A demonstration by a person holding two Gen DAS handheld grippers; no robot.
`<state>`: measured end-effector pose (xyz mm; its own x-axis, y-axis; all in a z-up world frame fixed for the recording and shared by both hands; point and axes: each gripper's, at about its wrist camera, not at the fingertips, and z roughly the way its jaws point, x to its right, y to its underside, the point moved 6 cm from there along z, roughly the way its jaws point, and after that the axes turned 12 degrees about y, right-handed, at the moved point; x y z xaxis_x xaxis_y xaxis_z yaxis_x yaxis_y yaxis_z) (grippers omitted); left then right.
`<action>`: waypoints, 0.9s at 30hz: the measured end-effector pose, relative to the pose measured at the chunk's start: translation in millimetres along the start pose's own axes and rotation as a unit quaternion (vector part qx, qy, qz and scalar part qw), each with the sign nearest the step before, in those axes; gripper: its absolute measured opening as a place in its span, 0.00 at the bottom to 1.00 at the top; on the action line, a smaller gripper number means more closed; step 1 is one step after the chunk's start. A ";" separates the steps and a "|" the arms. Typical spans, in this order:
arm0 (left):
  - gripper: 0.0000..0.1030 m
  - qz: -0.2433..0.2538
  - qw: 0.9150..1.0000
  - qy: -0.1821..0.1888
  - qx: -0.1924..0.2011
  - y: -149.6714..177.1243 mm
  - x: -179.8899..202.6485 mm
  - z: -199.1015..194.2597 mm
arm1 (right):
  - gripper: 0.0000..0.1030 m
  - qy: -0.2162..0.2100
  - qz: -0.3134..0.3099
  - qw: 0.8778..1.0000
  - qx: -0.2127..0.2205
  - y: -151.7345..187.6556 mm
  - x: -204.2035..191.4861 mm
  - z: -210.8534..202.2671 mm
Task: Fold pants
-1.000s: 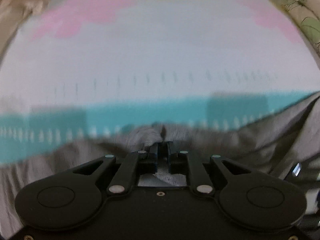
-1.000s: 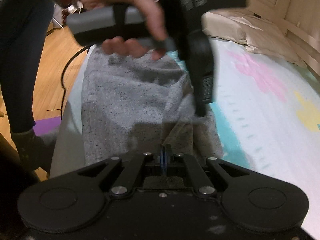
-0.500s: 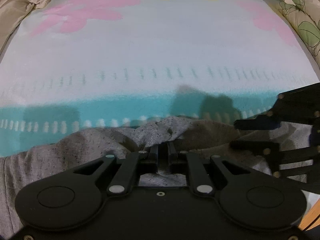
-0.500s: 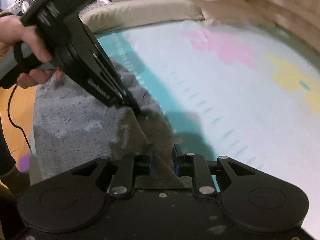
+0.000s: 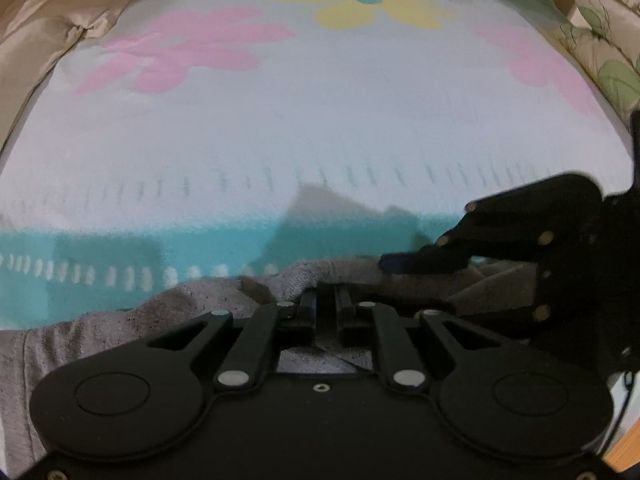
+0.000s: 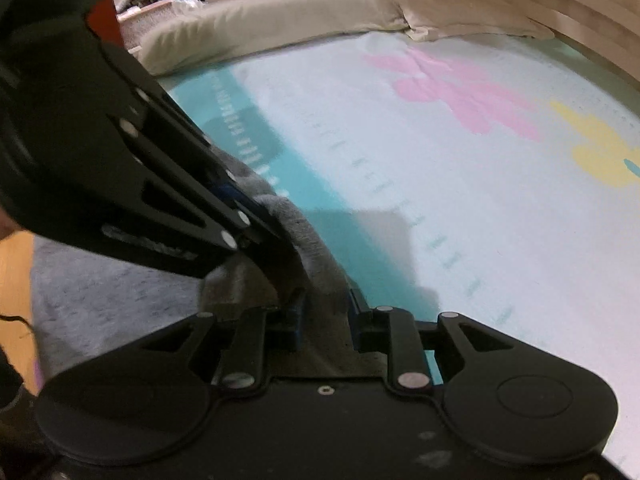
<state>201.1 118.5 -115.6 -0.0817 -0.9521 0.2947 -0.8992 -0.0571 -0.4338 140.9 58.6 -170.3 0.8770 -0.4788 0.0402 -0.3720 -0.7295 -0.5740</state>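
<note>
Grey sweatpants [image 5: 120, 332] lie along the near edge of a bed, over its teal band. My left gripper [image 5: 326, 300] is shut on a raised fold of the pants, jaws nearly together and pointing steeply down. In the right wrist view it [image 6: 276, 236] comes in from the left, with grey cloth [image 6: 100, 292] pinched at its tip. My right gripper [image 6: 326, 316] is close beside it, jaws well apart, and a ridge of the same fold runs between them. One right finger [image 5: 420, 260] shows at the right of the left wrist view, low over the cloth.
The bedspread [image 5: 320, 120] is pale with pink and yellow flowers and a teal band [image 6: 320, 184]. Beige pillows [image 6: 260, 20] lie at one end and a leaf-print pillow [image 5: 608, 60] at the other. Wooden floor [image 6: 16, 280] and a cable show past the bed's near edge.
My right gripper has opened and swung in beside the left one, so its fingers now straddle the fold. The left gripper has kept its grip and barely moved.
</note>
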 end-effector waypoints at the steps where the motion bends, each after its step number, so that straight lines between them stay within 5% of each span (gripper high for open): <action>1: 0.18 -0.008 1.000 0.005 0.008 -2.1 -0.6 -0.5 | 0.03 -0.007 -0.002 1.000 0.004 0.0 -0.7 2.1; 5: 0.18 -0.041 0.996 0.021 0.071 -15.4 -9.2 -17.3 | 0.02 0.011 0.035 0.999 0.002 -9.7 16.5 10.0; 8: 0.18 -0.087 0.988 0.001 0.131 -26.3 -26.8 -37.2 | 0.01 0.044 0.065 0.997 0.008 -18.0 33.8 18.3; 12: 0.18 -0.158 0.979 0.012 0.128 -20.5 -48.5 -39.9 | 0.01 0.098 0.091 0.991 0.010 -26.6 57.0 32.5; 16: 0.18 -0.144 0.985 -0.020 0.091 -8.1 -56.0 -31.8 | 0.05 0.112 0.152 0.981 0.038 -34.2 85.8 16.2; 22: 0.18 -0.175 0.978 -0.041 0.101 -7.5 -74.2 -38.8 | 0.09 -0.067 0.095 0.989 0.088 -36.0 33.9 -47.5; 24: 0.18 -0.186 0.975 -0.048 0.110 -7.2 -79.8 -43.9 | 0.09 -0.138 0.064 0.986 0.068 -29.2 6.0 -55.6; 27: 0.18 -0.190 0.974 -0.055 0.107 -1.6 -84.2 -48.8 | 0.09 -0.147 -0.001 0.989 0.027 -16.8 -23.7 -41.0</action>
<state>188.5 213.4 -98.1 0.2971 -0.8758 0.3805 -0.7448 -0.4619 -0.4816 114.0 62.2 -128.1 0.9310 -0.3092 -0.1939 -0.3608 -0.6995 -0.6169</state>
